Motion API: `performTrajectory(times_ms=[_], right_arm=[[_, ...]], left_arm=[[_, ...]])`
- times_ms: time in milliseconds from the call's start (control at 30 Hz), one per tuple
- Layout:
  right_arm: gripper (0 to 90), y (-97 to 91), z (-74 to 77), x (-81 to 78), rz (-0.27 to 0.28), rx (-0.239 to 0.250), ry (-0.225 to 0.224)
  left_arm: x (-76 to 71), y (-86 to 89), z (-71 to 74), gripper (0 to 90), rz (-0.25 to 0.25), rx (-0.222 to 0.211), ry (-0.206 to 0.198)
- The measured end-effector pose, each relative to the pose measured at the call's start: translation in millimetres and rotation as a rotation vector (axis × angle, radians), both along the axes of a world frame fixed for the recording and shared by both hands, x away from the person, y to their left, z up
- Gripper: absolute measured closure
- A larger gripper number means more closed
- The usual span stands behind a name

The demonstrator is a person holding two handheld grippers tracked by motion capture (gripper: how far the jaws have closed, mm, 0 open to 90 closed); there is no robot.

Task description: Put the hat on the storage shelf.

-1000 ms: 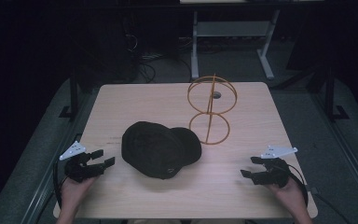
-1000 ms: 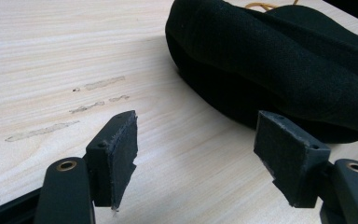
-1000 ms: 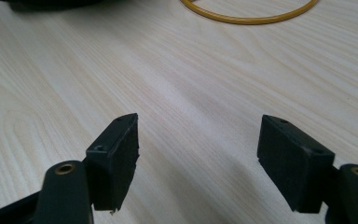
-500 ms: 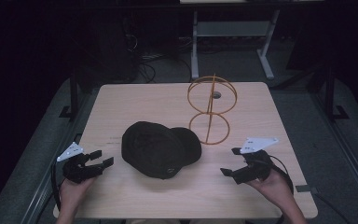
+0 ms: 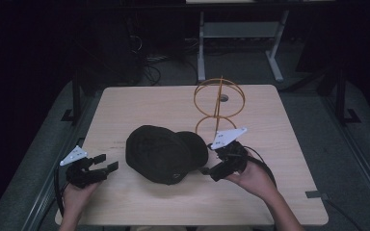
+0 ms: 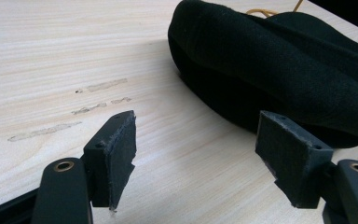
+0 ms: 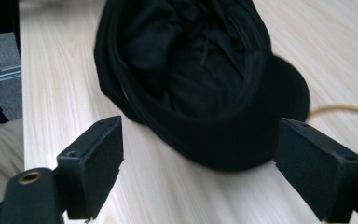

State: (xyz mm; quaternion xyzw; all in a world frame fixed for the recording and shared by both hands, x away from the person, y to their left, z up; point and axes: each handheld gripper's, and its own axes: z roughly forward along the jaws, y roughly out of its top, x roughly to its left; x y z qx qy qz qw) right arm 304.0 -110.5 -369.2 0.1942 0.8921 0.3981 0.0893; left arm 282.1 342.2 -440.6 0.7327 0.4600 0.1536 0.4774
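A black cap lies in the middle of the wooden table. My right gripper hovers at the cap's right edge, pointing at it. Its jaws have just been opening and stand open with nothing between them. In the right gripper view the cap lies just beyond the open right gripper. My left gripper rests near the front left, open and a short way from the cap. In the left gripper view the left gripper is empty and the cap sits ahead to the right.
An orange wire stand of two rings rises just behind the cap, close to my right gripper. Part of its wire shows past the cap's brim. The table's front edge is near both hands. Dark floor and desk legs lie beyond.
My right gripper has moved left and upward from the table's right front to the cap's edge. The left gripper and the cap have not moved.
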Motion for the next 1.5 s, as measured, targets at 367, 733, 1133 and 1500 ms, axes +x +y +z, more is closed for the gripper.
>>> performTrajectory(times_ms=[367,733,1133,1500], right_arm=[[32.0,69.4,13.4,4.2,0.152,-0.022,-0.007],[45.5,130.4,-5.9,13.8,0.231,-0.107,0.052],[61.3,174.9,-27.7,19.2,0.277,-0.205,0.082],[70.5,157.0,-8.6,13.6,0.276,-0.152,0.041]], left_arm=[[1.4,0.8,-0.7,28.5,0.003,-0.001,0.004],[2.6,1.3,-1.2,28.4,-0.002,0.000,0.004],[3.0,1.8,-1.3,28.4,-0.010,-0.006,0.000],[-0.3,-4.5,3.7,27.3,-0.057,-0.078,-0.031]])
